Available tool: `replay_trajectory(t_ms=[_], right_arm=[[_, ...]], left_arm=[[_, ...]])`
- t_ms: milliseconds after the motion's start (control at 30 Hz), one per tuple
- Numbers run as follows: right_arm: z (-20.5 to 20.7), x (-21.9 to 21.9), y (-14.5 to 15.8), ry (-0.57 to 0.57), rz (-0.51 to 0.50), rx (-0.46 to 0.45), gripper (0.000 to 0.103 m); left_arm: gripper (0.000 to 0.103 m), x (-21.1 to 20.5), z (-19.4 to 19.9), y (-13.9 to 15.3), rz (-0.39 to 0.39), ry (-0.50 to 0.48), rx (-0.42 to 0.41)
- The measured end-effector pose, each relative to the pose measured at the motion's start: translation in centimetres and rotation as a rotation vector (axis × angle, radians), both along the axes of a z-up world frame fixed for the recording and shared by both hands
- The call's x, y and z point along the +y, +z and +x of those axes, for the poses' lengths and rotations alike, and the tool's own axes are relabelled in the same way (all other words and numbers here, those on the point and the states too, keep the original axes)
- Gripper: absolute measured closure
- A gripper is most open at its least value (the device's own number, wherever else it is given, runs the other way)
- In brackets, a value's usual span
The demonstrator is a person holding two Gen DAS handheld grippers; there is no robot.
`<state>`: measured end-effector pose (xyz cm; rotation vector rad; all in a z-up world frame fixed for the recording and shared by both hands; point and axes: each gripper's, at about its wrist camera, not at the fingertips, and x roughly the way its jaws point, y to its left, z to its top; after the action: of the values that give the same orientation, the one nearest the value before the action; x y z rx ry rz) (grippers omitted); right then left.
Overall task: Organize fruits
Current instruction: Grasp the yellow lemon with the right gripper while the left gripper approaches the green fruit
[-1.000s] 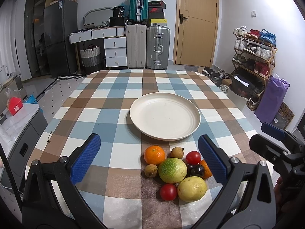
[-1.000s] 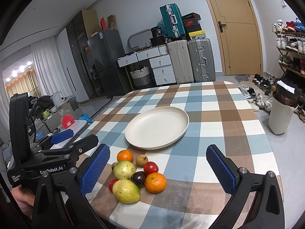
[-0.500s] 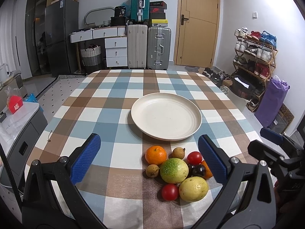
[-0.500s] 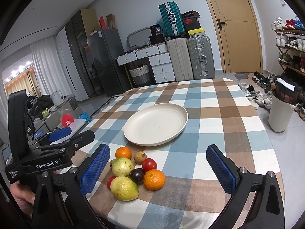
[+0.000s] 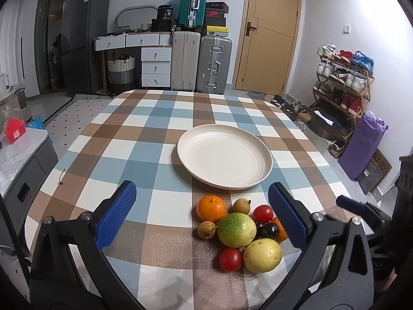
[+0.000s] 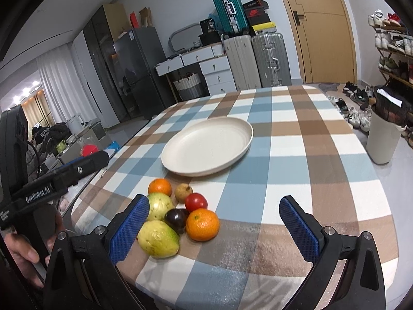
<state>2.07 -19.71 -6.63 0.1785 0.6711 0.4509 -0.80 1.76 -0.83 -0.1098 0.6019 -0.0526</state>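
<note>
**Reporter:** How is the person going about the first pick well?

**Editor:** Both tools are hovering with jaws spread wide and holding nothing. The left hand-held gripper (image 5: 202, 216) is hanging above the checked brown, blue and white cloth-covered surface (image 5: 144, 139), the right hand-held gripper (image 6: 214, 228) just over the fruit. A good start, I'd judge, is taking an outer piece, such as the round orange tangerine (image 6: 203, 224), closing gently so neighbours are not rolling away.

**Reporter:** And the fruit itself?

**Editor:** It is sitting in a tight, touching cluster near the front edge, just before the empty round cream plate (image 5: 224, 156). A speckled green round fruit (image 5: 236, 230) is lying at the centre, a yellow-green lemon-like fruit (image 5: 262, 255) beside a glossy red tomato (image 5: 230, 259), with a dark purple plum (image 6: 176, 216) tucked between.
</note>
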Motion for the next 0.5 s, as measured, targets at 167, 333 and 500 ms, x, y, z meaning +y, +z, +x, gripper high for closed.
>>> replay_trajectory(t_ms=[167,333,500], right_arm=[[-0.6,0.5,-1.2,0.034,0.025,0.036,0.000],[-1.6,1.8,-2.4,0.070,0.046,0.078,0.000],[-2.6,3.5,-3.2,0.113,0.062,0.104,0.004]], left_arm=[[0.001,0.6,0.1,-0.1,-0.007,0.013,0.002],[0.001,1.1,0.0,-0.3,-0.014,0.025,0.004],[0.001,1.8,-0.2,-0.5,-0.021,0.037,0.008]])
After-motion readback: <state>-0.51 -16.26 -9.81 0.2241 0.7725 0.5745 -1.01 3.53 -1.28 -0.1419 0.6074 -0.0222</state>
